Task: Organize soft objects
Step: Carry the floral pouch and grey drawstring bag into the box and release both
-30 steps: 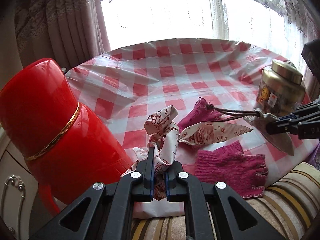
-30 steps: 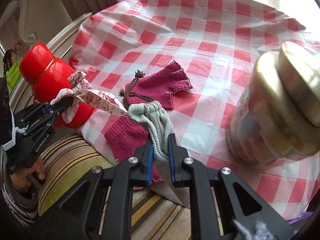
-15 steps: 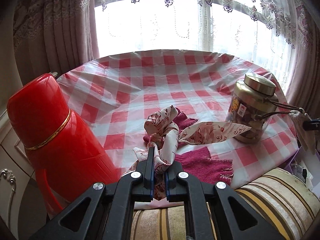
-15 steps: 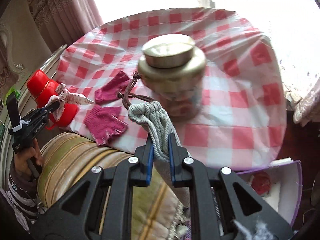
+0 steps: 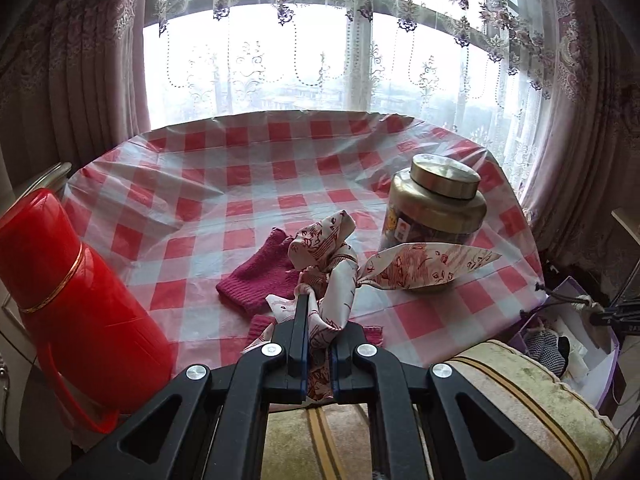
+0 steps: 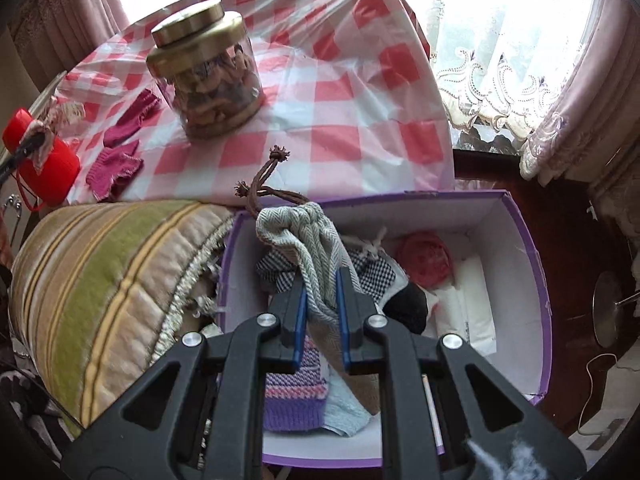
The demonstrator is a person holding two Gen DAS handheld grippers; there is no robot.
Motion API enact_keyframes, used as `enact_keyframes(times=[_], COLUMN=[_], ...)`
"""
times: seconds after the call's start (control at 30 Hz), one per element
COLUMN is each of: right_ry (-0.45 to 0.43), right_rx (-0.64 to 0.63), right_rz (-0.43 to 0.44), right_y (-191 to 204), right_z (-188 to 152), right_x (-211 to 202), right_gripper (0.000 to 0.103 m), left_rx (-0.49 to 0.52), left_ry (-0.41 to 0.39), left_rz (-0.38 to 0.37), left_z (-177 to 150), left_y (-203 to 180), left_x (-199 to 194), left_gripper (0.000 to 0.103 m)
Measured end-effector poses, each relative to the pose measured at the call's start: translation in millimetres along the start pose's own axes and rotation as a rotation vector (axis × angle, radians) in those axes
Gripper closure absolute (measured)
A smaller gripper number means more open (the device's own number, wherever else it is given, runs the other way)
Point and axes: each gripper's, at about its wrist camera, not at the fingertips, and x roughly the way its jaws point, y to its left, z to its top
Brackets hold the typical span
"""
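My right tongs (image 6: 322,300) grip the grey drawstring pouch (image 6: 308,240), hanging over the open purple box (image 6: 532,280) below the table's right edge, above the soft things already inside. My left tongs (image 5: 320,332) pinch the patterned scarf (image 5: 332,268) above the table's near edge, over the magenta gloves (image 5: 260,276) lying between the red thermos (image 5: 68,300) and the gold-lidded jar (image 5: 436,220).

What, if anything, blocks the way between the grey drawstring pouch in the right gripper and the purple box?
Nothing visible. The pouch hangs in the right gripper directly above the open purple box; only soft items lie inside it.
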Motion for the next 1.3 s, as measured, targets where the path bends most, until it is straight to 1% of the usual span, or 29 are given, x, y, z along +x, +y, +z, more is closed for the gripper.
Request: enact_keyframes(times=[0.1,0.3,0.53,0.7,0.77,0.8,0.83,0.9,0.97,1.03,1.13,1.3], right_ry=[0.042,0.089,0.171,0.274,0.327,0.338,0.338,0.328,0.314,0.296,0.242,0.148], right_rx=[-0.033,-0.078,-0.102,-0.140,-0.130,-0.123,-0.114,-0.090,-0.068,-0.038,0.011,0.083], right_rz=[-0.004,0.041,0.053,0.113,0.127,0.129,0.137,0.165,0.180,0.161,0.122,0.102], right_y=[-3.9,-5.9,-8.6,-4.2,-5.5,-6.7,-8.2,-11.8,-16.5,-26.5,-40.2,-52.9], right_z=[-15.5,-36.4,-56.4,-74.1,-80.6,-83.0,-84.7,-87.4,-89.5,-91.0,-89.9,-89.9], right_x=[11.4,35.8,67.2,84.7,91.6,92.5,91.6,86.0,78.6,67.8,48.6,13.3], right_gripper=[0.086,0.086,0.086,0.086,0.074,0.060,0.041,0.024,0.024,0.024,0.024,0.024], left_rx=[0.010,0.037,0.092,0.119,0.134,0.142,0.150,0.170,0.194,0.212,0.226,0.253], left_ry=[0.004,0.013,0.028,0.053,0.060,0.065,0.070,0.080,0.090,0.116,0.177,0.243], left_rz=[-0.047,-0.141,-0.200,-0.238,-0.255,-0.267,-0.278,-0.305,-0.337,-0.383,-0.465,-0.547], left_z=[4.3,11.2,13.2,11.4,11.0,11.1,11.4,12.8,14.3,15.2,14.7,13.6], left_y=[-14.2,-46.3,-79.6,-98.5,-108.1,-112.9,-118.2,-129.9,-143.9,-158.4,-181.8,-221.4], left_x=[-2.0,-5.0,-6.7,-1.9,-1.0,0.0,1.0,3.5,7.0,13.5,27.6,44.8], left_gripper=[0.095,0.095,0.095,0.095,0.095,0.095,0.095,0.095,0.095,0.095,0.095,0.095])
